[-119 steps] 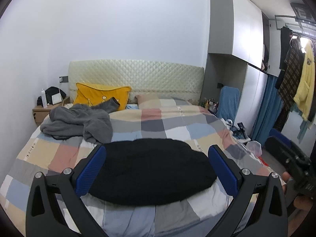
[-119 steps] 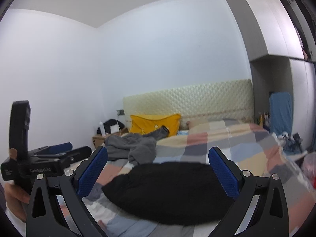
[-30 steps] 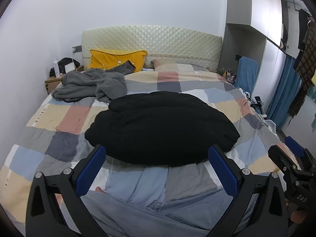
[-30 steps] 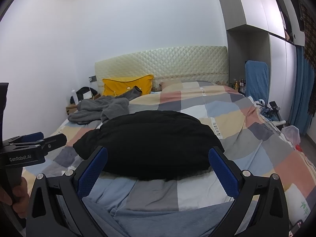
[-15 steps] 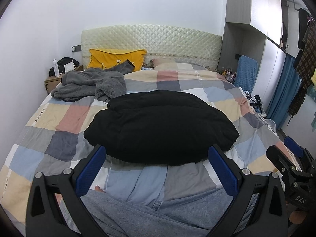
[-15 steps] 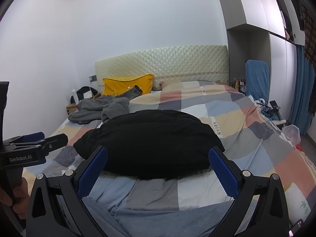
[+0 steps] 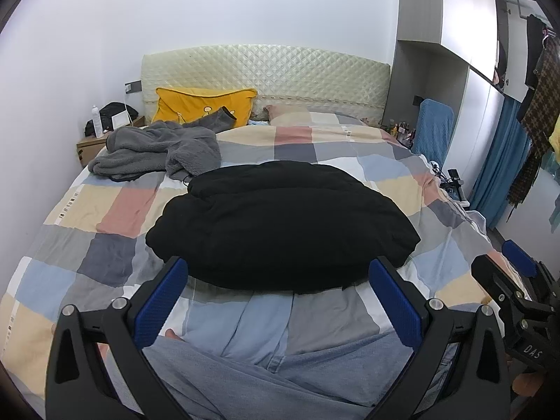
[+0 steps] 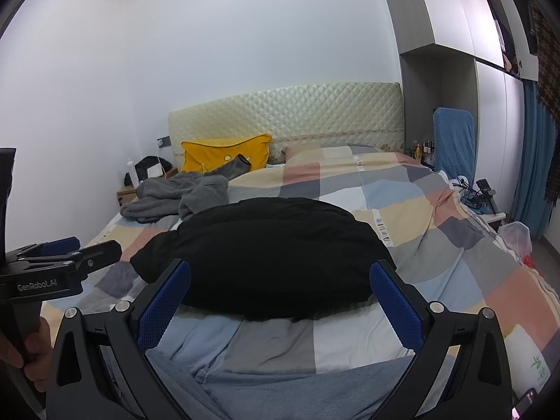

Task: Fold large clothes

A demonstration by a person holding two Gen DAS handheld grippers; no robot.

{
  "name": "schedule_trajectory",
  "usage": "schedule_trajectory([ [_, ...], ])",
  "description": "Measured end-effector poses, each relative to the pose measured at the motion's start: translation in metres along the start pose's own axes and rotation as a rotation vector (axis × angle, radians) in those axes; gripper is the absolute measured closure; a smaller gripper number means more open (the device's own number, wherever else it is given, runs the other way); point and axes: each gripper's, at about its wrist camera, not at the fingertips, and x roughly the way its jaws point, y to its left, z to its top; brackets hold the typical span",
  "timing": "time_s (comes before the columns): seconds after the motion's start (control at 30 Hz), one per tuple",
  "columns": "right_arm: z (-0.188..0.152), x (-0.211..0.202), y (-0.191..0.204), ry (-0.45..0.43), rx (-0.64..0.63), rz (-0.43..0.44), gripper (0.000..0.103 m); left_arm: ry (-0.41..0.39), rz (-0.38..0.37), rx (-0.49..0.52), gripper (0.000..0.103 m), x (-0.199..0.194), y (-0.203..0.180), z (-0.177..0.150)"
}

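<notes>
With both grippers held above the foot of the bed (image 7: 115, 210), I see the checked quilt (image 8: 437, 245) spread over the whole mattress up to the quilted headboard (image 7: 266, 70). On the middle of that quilt lies the black coat (image 7: 280, 224), a puffy rounded heap, flat on the cover and apart from either gripper. Beyond it, toward the left near the pillows, a grey garment (image 7: 157, 152) sits crumpled, 1 sleeve reaching up onto the yellow pillow (image 7: 199, 103). Closest to me, across the foot of the quilt, I have a blue-grey garment (image 7: 245, 381) lying under both cameras; how it is folded I cannot tell. To the right stand the wardrobe (image 8: 490, 122) and a blue curtain (image 7: 504, 161); to the left of the headboard a nightstand (image 7: 89, 147) carries a dark bag and a bottle. My left gripper (image 7: 278, 301) has its 2 blue-padded fingers spread wide with nothing between them, and its frame looks over the near edge of the coat. My right gripper (image 8: 280, 304) is likewise spread wide and empty, at about the same height. Each shows in the other's view at the frame edge, off to the side.
</notes>
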Motion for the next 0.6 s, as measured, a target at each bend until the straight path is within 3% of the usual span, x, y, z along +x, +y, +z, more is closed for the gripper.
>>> schedule_trajectory([
  [0.6, -0.0019, -0.0003, -0.0018, 0.010, 0.012, 0.001, 0.001, 0.008, -0.004, -0.002, 0.000, -0.0007, 0.0019, 0.0006],
])
